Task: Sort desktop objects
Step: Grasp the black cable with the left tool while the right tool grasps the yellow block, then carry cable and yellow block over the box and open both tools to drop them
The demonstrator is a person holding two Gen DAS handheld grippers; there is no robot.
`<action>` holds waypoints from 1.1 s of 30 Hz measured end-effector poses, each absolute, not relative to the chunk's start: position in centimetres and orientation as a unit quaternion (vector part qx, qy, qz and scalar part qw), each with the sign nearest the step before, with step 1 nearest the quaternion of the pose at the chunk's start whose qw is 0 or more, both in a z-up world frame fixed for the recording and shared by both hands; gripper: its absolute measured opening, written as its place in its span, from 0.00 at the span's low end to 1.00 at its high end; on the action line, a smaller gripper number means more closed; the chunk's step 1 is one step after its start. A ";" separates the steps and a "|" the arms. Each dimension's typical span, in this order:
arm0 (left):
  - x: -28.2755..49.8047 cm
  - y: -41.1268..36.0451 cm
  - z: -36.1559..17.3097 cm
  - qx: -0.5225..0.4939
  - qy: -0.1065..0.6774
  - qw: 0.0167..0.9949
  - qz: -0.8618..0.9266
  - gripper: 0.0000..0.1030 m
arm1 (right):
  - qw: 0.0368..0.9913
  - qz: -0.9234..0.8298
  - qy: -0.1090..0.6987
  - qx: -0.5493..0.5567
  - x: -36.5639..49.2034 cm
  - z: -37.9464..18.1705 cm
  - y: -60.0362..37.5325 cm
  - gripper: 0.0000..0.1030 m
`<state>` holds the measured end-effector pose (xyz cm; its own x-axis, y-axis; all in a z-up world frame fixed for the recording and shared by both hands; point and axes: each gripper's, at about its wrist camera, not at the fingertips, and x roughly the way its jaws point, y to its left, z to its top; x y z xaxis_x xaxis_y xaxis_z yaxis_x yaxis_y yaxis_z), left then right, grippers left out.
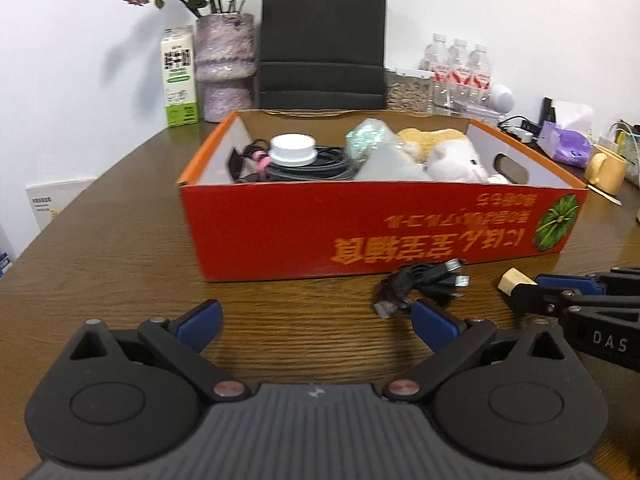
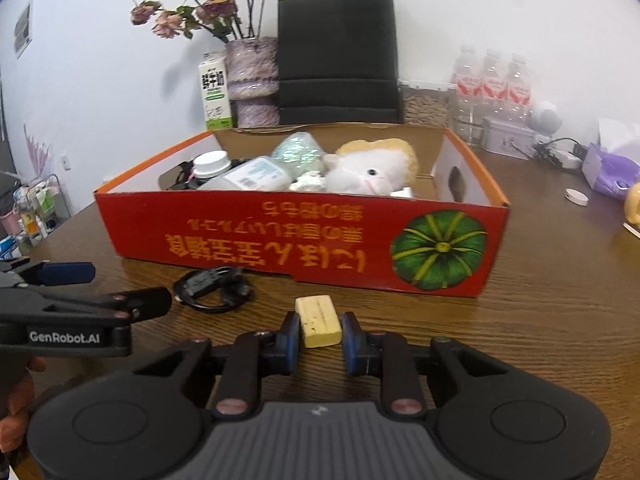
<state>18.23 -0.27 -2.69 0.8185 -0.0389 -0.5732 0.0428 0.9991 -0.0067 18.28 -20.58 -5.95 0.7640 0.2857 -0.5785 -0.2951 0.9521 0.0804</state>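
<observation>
Pale yellow rectangular eraser block (image 2: 319, 321) is clamped by the right gripper (image 2: 320, 338), ready for lifting into red cardboard box (image 2: 280, 236); left gripper (image 1: 316, 322) waits wide.

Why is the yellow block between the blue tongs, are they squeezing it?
Touching. In the right wrist view the right tongs have both blue pads against the sides of the yellow block, with no gap visible.

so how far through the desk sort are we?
Mostly done: the red box already holds a plush toy, white-capped jar and coiled cable. In hand: right gripper shut on the yellow eraser, still at table level. Left: black USB cable on the table; left gripper is open, empty.
</observation>
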 end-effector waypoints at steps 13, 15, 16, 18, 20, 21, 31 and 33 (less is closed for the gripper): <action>20.7 -4.4 -2.7 0.029 0.312 0.949 -0.040 1.00 | 0.940 0.141 0.310 0.010 18.5 -6.1 -22.8 0.21; 21.1 -4.6 -2.9 0.027 0.315 0.948 -0.042 1.00 | 0.940 0.143 0.310 0.014 18.5 -6.1 -22.9 0.21; 21.3 -4.7 -2.9 0.026 0.317 0.947 -0.042 1.00 | 0.940 0.143 0.309 0.015 18.5 -6.1 -22.9 0.21; 21.5 -5.0 -3.1 0.027 0.320 0.946 -0.041 0.97 | 0.940 0.142 0.309 0.012 18.5 -6.1 -22.9 0.21; 21.8 -5.3 -3.3 0.029 0.330 0.943 -0.047 0.88 | 0.941 0.141 0.308 0.006 18.3 -6.2 -22.8 0.21; 21.7 -5.3 -3.3 0.027 0.329 0.943 -0.049 0.86 | 0.941 0.141 0.306 0.002 18.2 -6.2 -22.7 0.21; 20.7 -6.1 -3.0 0.033 0.319 0.945 -0.059 0.51 | 0.944 0.140 0.300 -0.016 17.6 -6.3 -21.9 0.21; 20.6 -6.0 -2.9 0.029 0.319 0.945 -0.060 0.50 | 0.944 0.140 0.299 -0.016 17.6 -6.4 -21.9 0.21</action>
<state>20.63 -6.01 -2.91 0.7890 -0.0940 -0.6071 0.1312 0.9912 0.0171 17.59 -21.89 -6.37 0.7824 0.2546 -0.5683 -0.2740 0.9603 0.0529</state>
